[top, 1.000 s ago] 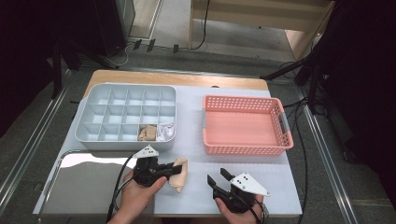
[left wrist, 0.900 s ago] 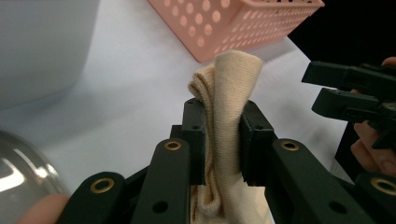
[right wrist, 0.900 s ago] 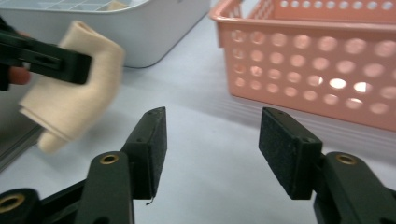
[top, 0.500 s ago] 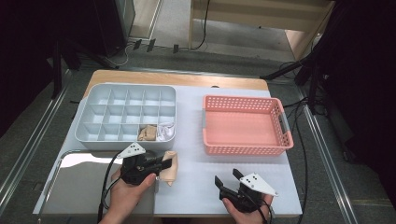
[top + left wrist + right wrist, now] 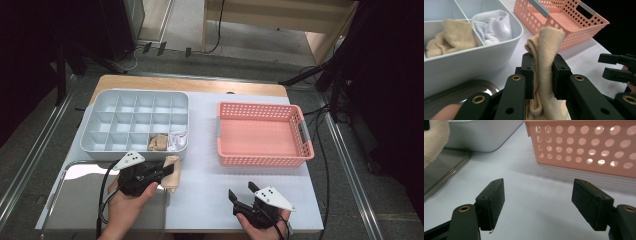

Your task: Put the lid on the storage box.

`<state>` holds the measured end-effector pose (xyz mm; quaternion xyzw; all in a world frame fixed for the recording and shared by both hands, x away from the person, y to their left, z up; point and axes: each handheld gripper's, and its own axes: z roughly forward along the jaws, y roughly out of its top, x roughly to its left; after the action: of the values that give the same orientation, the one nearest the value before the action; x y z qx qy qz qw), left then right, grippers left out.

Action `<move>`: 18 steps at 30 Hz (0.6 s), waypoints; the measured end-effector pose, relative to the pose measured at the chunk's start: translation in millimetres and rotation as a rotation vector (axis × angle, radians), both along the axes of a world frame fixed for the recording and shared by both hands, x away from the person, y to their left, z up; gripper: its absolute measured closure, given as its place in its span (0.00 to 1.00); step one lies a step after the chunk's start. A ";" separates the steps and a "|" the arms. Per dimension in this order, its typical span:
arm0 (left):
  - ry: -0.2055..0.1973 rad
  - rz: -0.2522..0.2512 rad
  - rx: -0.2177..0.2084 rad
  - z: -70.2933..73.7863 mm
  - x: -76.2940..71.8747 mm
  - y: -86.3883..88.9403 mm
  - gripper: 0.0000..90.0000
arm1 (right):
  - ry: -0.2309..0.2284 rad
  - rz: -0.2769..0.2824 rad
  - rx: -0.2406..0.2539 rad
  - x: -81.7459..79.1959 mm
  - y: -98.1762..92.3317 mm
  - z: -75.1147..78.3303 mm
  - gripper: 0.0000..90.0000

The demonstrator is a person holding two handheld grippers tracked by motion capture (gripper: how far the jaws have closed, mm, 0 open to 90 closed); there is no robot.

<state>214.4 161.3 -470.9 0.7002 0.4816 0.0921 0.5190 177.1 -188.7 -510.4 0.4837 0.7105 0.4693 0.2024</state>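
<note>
Your left gripper pinches a folded beige ribbed-knit sock between its black pads, just in front of the grey plastic divided tray, near the corner compartments that hold a beige sock and a white sock. Your right gripper, well right of that tray, has just spread its jaws wide over the smooth white tabletop, with nothing between them.

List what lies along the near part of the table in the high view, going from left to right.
Metal tray → left gripper, shut on a beige sock → bare white table top → right gripper, its jaws apart with nothing between them, having just opened.
</note>
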 end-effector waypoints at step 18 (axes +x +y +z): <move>-0.037 0.058 -0.005 12.1 -0.3 20.5 0.84 | 0.000 -0.018 0.008 -0.5 -2.6 0.5 0.30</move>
<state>214.1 181.9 -458.8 0.6829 0.4921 0.1188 0.5267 176.6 -191.3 -509.9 0.4907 0.7043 0.4704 0.2048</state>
